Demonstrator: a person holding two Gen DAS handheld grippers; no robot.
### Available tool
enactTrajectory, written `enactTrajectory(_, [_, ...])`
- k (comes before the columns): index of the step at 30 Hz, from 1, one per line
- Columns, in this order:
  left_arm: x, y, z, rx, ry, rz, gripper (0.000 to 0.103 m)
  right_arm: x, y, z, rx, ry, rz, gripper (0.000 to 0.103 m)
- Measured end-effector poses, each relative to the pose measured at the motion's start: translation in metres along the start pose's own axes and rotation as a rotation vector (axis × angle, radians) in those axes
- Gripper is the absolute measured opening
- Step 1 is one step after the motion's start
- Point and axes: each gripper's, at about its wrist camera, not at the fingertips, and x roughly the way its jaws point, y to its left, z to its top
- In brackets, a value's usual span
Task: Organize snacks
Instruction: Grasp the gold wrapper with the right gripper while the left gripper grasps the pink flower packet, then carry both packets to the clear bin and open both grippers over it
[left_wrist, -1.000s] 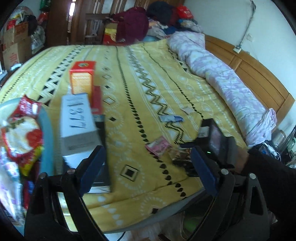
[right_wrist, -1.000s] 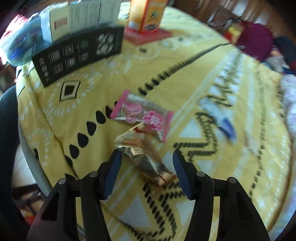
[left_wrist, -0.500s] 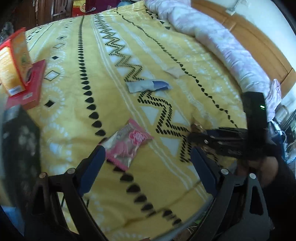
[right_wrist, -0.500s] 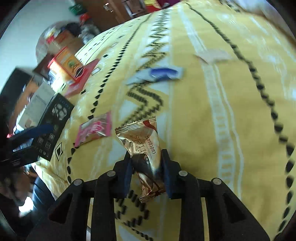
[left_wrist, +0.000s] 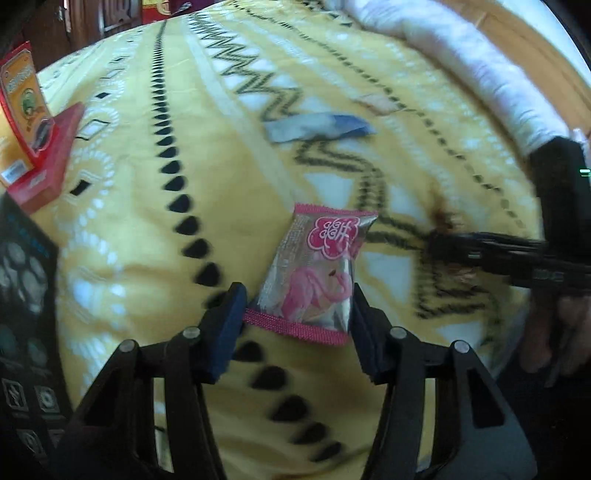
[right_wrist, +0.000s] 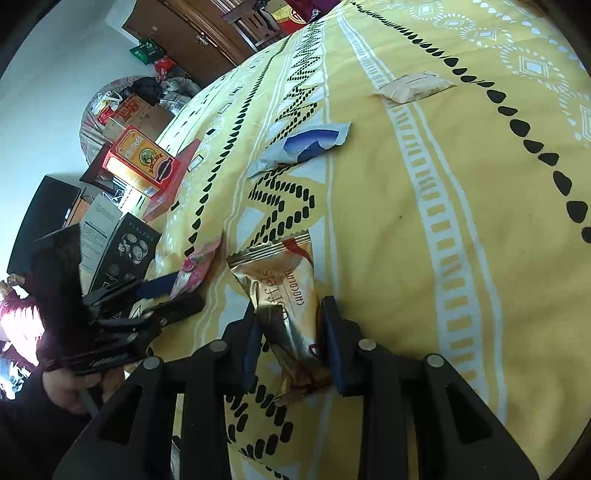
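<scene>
A pink snack packet (left_wrist: 317, 269) with a flamingo print lies flat on the yellow patterned bedspread (left_wrist: 147, 229). My left gripper (left_wrist: 295, 317) straddles its near end. Its jaws are closing, and the pads meet the packet's two side edges. In the right wrist view the left gripper (right_wrist: 170, 295) shows at the left with the pink packet (right_wrist: 195, 266) at its tips. My right gripper (right_wrist: 291, 332) is shut on a gold chocolate packet (right_wrist: 284, 288), which sticks out forward just over the bedspread. In the left wrist view the right gripper (left_wrist: 436, 240) comes in blurred from the right.
A blue and white packet (right_wrist: 303, 147) and a beige packet (right_wrist: 413, 86) lie farther up the bed. An orange and red box (right_wrist: 144, 158) stands on a flat red box (left_wrist: 48, 158) at the left, beside a black box (right_wrist: 125, 254). A rolled quilt (left_wrist: 461, 62) lines the far right.
The left gripper has come down over the pink packet and its jaws have narrowed onto it. The right gripper has shut on the gold packet and rolled.
</scene>
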Motion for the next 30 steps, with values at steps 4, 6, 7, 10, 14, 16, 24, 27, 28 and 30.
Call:
enactTrajectory(4, [-0.002,0.003,0.001,-0.019,-0.026,-0.010,0.083,-0.002,-0.002,-0.001,0.004,-0.003,0.006,0.033])
enactTrajectory(6, [-0.003,0.003,0.003,-0.022,-0.066,0.015,0.093,-0.003,-0.003,-0.002,0.008,-0.006,0.007,0.033])
enactTrajectory(7, [-0.003,0.004,0.004,-0.025,-0.073,0.016,0.093,-0.003,-0.004,-0.002,0.010,-0.008,0.009,0.033])
enactTrajectory(10, [0.006,0.001,0.012,-0.021,-0.074,0.004,0.093,-0.003,-0.004,-0.003,0.009,-0.009,0.007,0.033])
enactTrajectory(14, [0.023,-0.013,0.016,0.042,-0.031,-0.024,0.067,-0.003,-0.004,-0.003,0.006,-0.012,0.005,0.033])
enactTrajectory(16, [0.031,-0.022,0.014,0.083,-0.015,0.024,0.053,-0.003,-0.004,-0.003,0.004,-0.013,0.002,0.033])
enactTrajectory(24, [-0.007,-0.019,0.019,0.039,-0.127,0.052,0.040,-0.012,0.017,-0.003,-0.084,-0.045,-0.080,0.032])
enactTrajectory(27, [-0.039,-0.006,0.023,-0.008,-0.198,0.085,0.040,-0.023,0.026,0.002,-0.100,-0.080,-0.098,0.031])
enactTrajectory(28, [-0.051,0.000,0.024,-0.029,-0.223,0.100,0.040,-0.029,0.031,0.005,-0.108,-0.095,-0.107,0.031])
enactTrajectory(30, [-0.077,0.014,0.026,-0.081,-0.274,0.130,0.040,-0.037,0.042,0.011,-0.132,-0.116,-0.119,0.031])
